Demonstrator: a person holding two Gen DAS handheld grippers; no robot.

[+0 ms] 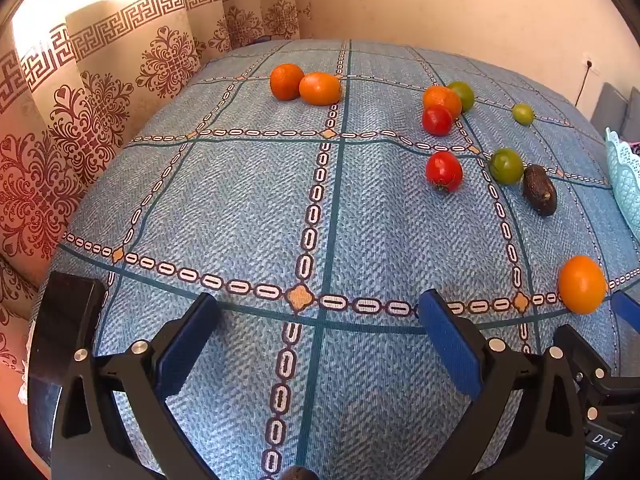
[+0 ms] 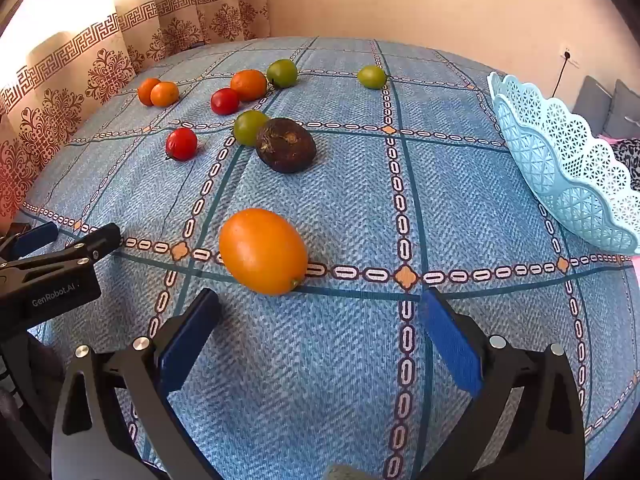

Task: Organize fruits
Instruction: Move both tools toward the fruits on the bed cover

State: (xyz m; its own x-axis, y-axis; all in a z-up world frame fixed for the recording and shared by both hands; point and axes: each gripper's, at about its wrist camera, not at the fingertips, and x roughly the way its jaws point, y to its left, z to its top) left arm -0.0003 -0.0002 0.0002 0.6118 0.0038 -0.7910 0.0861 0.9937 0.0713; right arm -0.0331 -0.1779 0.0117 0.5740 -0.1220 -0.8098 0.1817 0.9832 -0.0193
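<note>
**Fruits lie scattered on the counter, both grippers wide open and empty**

A large orange [image 2: 263,251] lies on the blue patterned cloth of the counter [image 2: 360,360], just in front of the right gripper [image 2: 320,304] and a little to its left. The fingers [image 2: 450,344] of this gripper are spread wide and hold nothing; the orange does not touch them. Farther back lies a dark avocado [image 2: 285,145], touching a green tomato [image 2: 249,127]. To the left of them is a red tomato [image 2: 181,143]. Behind, another red tomato [image 2: 224,101], an orange [image 2: 248,85] and a green tomato [image 2: 282,73] are close together in one group. Two more oranges [image 2: 158,92] touch each other near the curtain [image 2: 52,92], and one small green tomato [image 2: 371,76] lies alone at the back. A light blue lattice basket [image 2: 568,168] stands at the right side of the counter; I cannot see its inside.

The left gripper [image 1: 318,308] is also wide open and holds nothing; only cloth shows between its fingers [image 1: 188,344]. In its view the large orange is at the right edge, well apart from it.
</note>
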